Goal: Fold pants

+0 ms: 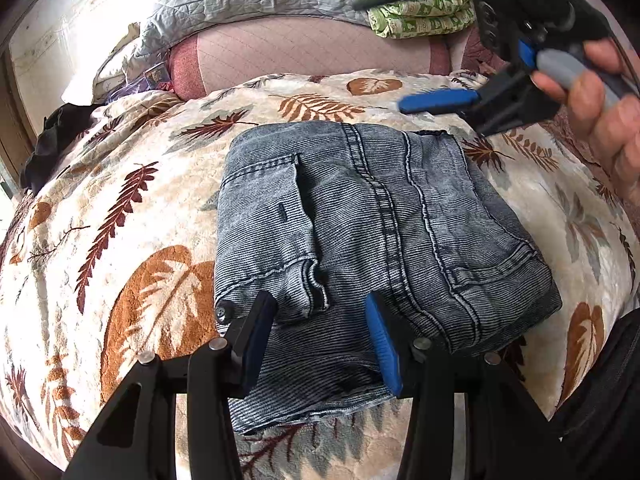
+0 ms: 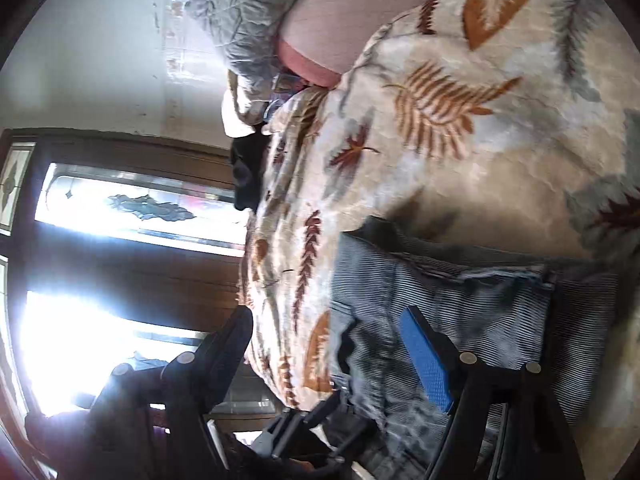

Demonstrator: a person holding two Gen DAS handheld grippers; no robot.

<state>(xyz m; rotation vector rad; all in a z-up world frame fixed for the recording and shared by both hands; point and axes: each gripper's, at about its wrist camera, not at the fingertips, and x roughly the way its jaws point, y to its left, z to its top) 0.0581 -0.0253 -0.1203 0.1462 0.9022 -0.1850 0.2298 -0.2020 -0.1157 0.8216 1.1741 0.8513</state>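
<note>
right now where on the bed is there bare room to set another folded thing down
Left of the folded jeans, the leaf-print blanket lies bare out to the black garment at its edge. A bare strip also runs behind the jeans up to the pink sheet. The far right is crowded: green bedding, right gripper and hand.

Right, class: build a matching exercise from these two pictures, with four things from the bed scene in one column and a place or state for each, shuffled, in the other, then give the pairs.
Things:
1. faded blue-grey denim pants
2. cream plush blanket with brown leaves
3. green patterned folded cloth
4. left gripper

Places or states:
A. spread under the denim
B. jaws apart over the near edge of the denim
C. at the far side of the bed
D. folded into a compact stack

Pairs: 1-D, 2-A, 3-C, 4-B
</note>
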